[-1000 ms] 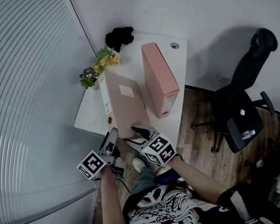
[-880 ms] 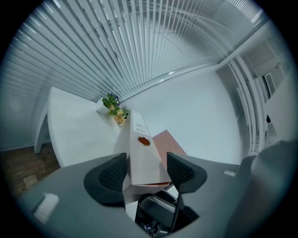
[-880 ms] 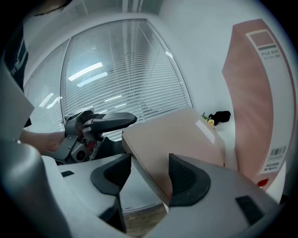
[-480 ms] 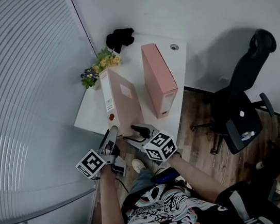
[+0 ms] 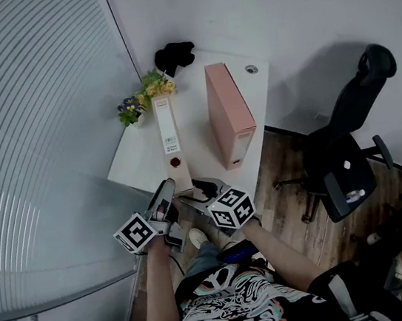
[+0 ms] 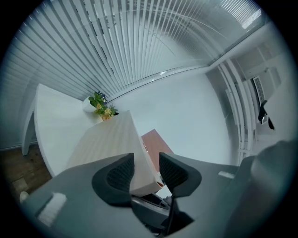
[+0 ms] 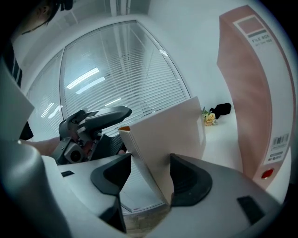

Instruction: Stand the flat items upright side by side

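Head view, positions taken from the pink file box [image 5: 230, 114], which stands upright on the white counter [image 5: 133, 166] towards its right side.

- Beige file box [image 5: 172, 144]: left of the pink file box, roughly parallel to it, with a strip of bare counter between them. It is turned edge-on, so only its narrow labelled spine shows and its broad faces run vertical. Its near end reaches closer to you than the pink file box's near end does. I cannot tell whether that end rests on the counter.
- Your left hand-held gripper [image 6: 146, 171]: the jaws have just been closing, and the beige file box's near corner sits between them. Both pads press on it, so this one is gripping the box.
- Your right hand-held gripper [image 7: 149, 175]: it reaches in at the same near end, on the side facing the pink file box. The jaws stand apart around the box's edge. One pad lies against the broad face, and a gap shows at the other pad, so there is no clamp.
- Flowers [image 5: 143, 97]: left of the pink file box's far end, just beyond the beige file box.
- Dark bundle [image 5: 172, 54]: beyond the pink file box, by the wall.
- Office chair [image 5: 352, 144]: right of the pink file box, off the counter
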`<state>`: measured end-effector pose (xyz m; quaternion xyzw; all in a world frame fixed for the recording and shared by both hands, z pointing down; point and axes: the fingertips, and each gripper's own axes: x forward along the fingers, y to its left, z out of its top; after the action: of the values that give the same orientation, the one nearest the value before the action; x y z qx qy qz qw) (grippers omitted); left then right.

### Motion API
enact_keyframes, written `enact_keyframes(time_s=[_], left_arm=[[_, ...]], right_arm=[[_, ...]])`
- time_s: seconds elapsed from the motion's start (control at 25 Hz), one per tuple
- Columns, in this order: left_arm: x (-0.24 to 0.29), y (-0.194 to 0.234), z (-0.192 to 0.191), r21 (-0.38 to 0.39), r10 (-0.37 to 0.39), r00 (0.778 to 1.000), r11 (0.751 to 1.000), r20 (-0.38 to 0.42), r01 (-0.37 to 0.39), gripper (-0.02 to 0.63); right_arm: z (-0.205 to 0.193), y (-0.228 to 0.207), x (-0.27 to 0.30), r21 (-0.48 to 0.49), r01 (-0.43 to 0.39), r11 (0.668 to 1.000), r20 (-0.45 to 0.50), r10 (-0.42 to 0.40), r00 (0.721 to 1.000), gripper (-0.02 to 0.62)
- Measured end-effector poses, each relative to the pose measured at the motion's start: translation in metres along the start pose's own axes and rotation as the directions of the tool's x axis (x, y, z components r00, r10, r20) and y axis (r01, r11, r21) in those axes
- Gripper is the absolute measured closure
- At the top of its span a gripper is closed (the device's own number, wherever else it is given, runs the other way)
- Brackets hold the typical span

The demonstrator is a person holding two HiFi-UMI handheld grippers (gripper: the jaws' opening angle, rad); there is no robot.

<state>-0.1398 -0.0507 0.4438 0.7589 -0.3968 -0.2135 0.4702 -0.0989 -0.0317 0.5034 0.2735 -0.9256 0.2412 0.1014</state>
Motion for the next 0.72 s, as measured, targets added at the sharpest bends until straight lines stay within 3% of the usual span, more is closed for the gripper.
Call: enact_keyframes(time_s=[0.16,0.24,0.28,0.52,0.72], left_arm=[[-0.001,0.008,-0.004,0.008,0.004,1.000,1.000,-0.026,-0.004,0.458],[0.000,0.013,-0.010,-0.011,0.013,0.999,1.000,-0.046,-0.014,0.381],[0.000,0.013,-0.012,-0.031,0.009,0.999,0.999,-0.049,-0.010,0.376],[0.004,0.005,-0.021,-0.013,-0.016,0.996,1.000,-0.091,0.015,0.374],[0.010,0.000,-0.035,0.008,-0.050,0.985,0.999,-0.164,0.052,0.379]], right_arm=[[0.002,0.001,0.000,-0.034,0.013,0.999,-0.003,-0.013,1.000,0.345],[0.002,0.000,-0.002,-0.046,0.019,0.999,-0.004,-0.020,1.000,0.344],[0.002,-0.001,-0.003,-0.055,0.024,0.998,-0.005,-0.025,1.000,0.344],[0.006,-0.003,-0.012,-0.122,0.074,0.990,0.004,-0.074,0.997,0.345],[0.011,-0.012,-0.021,-0.114,0.134,0.984,0.041,-0.130,0.991,0.359]])
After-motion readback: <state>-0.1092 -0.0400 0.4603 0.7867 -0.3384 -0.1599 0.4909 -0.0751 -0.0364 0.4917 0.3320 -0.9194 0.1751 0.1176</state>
